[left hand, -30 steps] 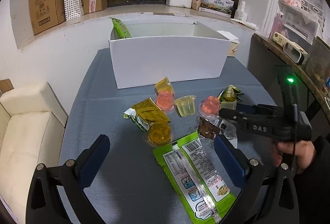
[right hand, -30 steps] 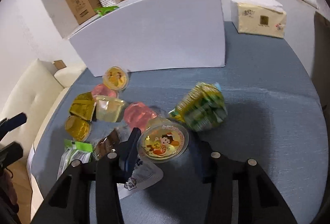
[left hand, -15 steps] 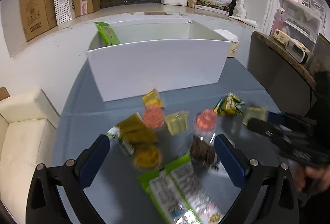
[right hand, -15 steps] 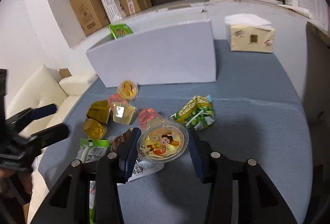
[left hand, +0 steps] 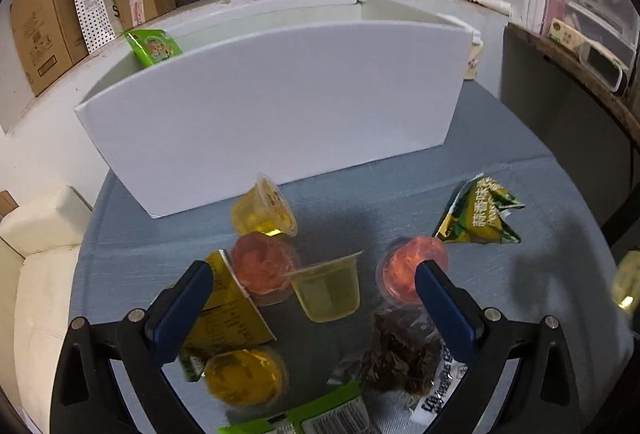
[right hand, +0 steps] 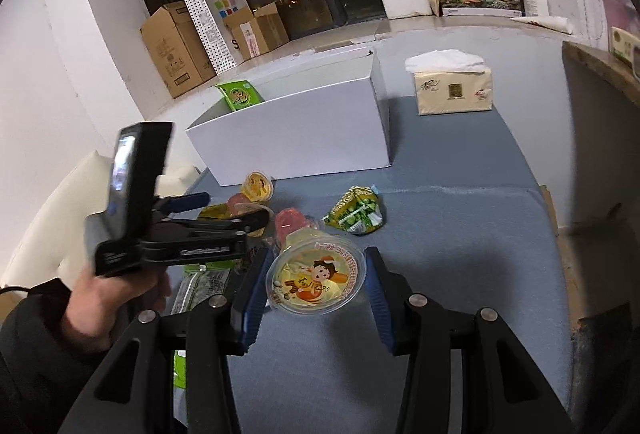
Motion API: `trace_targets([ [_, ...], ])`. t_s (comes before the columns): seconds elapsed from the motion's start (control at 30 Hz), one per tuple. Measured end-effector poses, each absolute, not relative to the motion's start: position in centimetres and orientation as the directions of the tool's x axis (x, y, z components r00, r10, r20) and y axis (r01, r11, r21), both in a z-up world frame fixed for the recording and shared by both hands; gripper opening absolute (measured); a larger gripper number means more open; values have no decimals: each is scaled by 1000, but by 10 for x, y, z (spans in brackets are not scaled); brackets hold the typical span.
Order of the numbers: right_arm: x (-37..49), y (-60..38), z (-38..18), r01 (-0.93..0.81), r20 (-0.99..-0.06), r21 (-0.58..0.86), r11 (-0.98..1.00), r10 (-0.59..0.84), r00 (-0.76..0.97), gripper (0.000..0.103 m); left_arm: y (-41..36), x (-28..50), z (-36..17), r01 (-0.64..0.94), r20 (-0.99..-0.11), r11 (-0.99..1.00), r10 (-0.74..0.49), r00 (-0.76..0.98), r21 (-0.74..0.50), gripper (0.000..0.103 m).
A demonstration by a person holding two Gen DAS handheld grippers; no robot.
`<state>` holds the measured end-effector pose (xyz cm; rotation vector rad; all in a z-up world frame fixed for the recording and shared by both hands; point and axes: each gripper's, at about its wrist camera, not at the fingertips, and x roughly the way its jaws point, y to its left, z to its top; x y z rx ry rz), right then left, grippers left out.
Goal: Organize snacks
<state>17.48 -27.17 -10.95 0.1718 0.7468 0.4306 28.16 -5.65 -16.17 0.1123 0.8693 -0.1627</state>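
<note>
My right gripper was closed on one jelly cup, its cartoon-printed lid facing the camera, held above the blue-grey table in front of the white box. My left gripper stood wide open and held nothing; its blue fingers hung over the snack pile, either side of a pale yellow cup.

In the left wrist view I counted five loose jelly cups on the table: two pink ones, the pale yellow one between them, one tipped on its side near the box wall, and one orange-yellow cup nearest the camera. Around these lay one yellow packet, one dark-filled clear packet, one green-and-yellow packet apart to the right, and one green bag at the bottom edge.

One green packet stood inside the box at its left corner. One tissue pack sat on the table just right of the box. I counted three cardboard boxes and one dotted paper bag on the ledge behind.
</note>
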Motion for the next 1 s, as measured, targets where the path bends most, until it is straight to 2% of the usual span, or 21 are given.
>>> trace_targets([
  [0.1,173,-274,-109,-317,-616,304,899,439,654,50,-52,284,-163,173,-766,985,-116,632,-6,100],
  [0.17,172,-275,-109,-316,-615,301,900,437,656,50,-45,285,-163,154,-769,987,-128,627,-38,87],
  [0.2,172,-275,-109,-319,-615,305,897,441,654,50,-42,287,-165,143,-778,989,-127,616,-49,76],
  [0.23,171,-275,-109,-321,-613,307,896,444,654,50,-40,288,-167,132,-784,990,-119,610,-47,71],
  [0.37,170,-271,-109,-330,-608,309,892,452,653,50,-42,287,-170,146,-790,988,-122,601,-42,70],
  [0.4,170,-271,-109,-331,-608,309,892,452,652,50,-43,286,-170,153,-789,987,-131,600,-48,61],
  [0.43,170,-270,-109,-332,-609,310,891,454,650,50,-43,286,-170,162,-791,985,-151,593,-67,46],
  [0.67,167,-268,-108,-338,-606,310,889,459,650,50,-45,280,-164,183,-776,977,-199,598,-110,46],
  [1.0,174,-256,-103,-357,-600,305,883,469,648,50,-42,253,-103,226,-676,970,-225,702,-89,46],
])
